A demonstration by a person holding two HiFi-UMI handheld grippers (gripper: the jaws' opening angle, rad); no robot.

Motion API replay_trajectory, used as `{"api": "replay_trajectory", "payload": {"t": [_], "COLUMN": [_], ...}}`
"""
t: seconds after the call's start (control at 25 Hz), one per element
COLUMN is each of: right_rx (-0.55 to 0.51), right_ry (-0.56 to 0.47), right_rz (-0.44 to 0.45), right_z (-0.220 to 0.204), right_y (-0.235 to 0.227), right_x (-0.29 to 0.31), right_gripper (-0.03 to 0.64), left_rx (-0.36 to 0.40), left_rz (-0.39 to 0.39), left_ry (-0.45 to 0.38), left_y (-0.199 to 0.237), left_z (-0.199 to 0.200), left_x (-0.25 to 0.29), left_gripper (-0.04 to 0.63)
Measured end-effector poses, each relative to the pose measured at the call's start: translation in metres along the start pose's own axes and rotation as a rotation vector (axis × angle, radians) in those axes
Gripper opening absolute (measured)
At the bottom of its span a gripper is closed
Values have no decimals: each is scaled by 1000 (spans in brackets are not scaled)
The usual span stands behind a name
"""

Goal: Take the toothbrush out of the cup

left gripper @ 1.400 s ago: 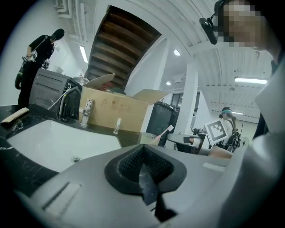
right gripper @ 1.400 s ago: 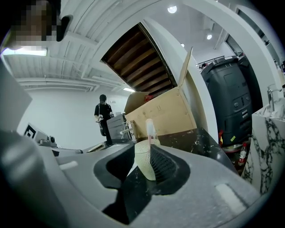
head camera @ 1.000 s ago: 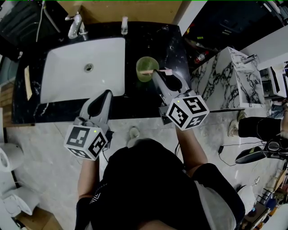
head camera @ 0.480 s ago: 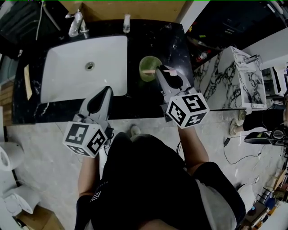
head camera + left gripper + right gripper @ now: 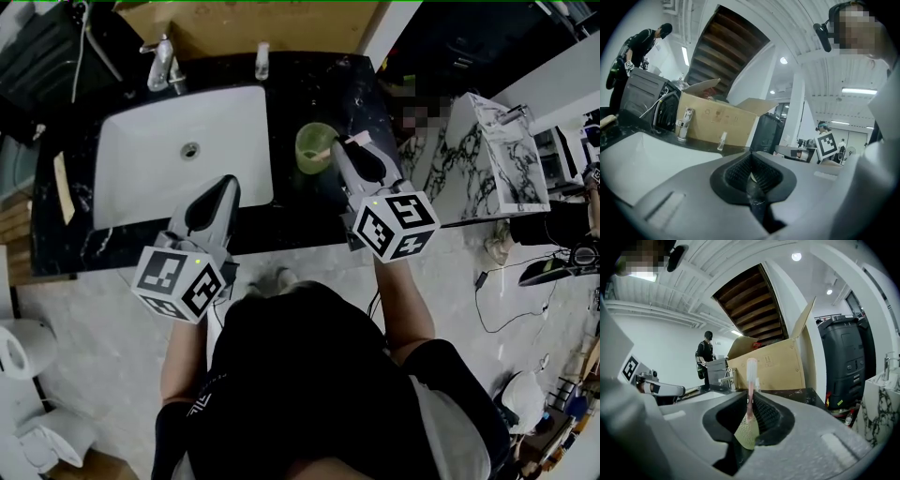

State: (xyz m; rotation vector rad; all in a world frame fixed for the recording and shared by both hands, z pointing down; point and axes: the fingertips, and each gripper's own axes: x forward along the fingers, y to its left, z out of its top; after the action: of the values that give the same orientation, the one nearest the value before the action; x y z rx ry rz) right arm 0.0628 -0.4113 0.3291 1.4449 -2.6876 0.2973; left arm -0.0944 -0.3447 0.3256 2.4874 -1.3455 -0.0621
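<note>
We judge the toothbrush (image 5: pixel 751 376) light, stiff and slick; the right gripper (image 5: pixel 750 405), jaws just closing, pinches its shaft at 3 o'clock of the cup (image 5: pixel 312 150), while the left gripper (image 5: pixel 752 176) sits closed and empty.

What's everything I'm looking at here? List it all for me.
sink: one, white, set in the counter's left part
counter: one, black, around the sink
tap: one, silver, behind the sink
cup: one, green, right of the sink
toothbrush: one, pink, leaning out of the cup
cardboard box: one, brown, behind the counter
marble cabinet: one, white veined, far right
left gripper: one, grey, jaws together, empty, at the sink's front edge
right gripper: one, grey, jaws just closed on the toothbrush, by the cup
</note>
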Motion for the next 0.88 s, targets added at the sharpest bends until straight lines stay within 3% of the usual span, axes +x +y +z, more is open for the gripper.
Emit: {"api": "replay_trajectory", "payload": {"t": [0.56, 0.88], "right_rx": [-112, -124], "right_ry": [-131, -223], "right_rz": [-82, -95], "right_z": [44, 69], "right_y": [29, 41], "right_x": [-14, -35], "right_gripper": [41, 41], "left_rx": [-6, 8], "left_rz": [20, 18], "left_ry": [-9, -26], "left_y": [18, 14], "left_z": [13, 15], "left_x": [-39, -52], "left_gripper": [6, 6]}}
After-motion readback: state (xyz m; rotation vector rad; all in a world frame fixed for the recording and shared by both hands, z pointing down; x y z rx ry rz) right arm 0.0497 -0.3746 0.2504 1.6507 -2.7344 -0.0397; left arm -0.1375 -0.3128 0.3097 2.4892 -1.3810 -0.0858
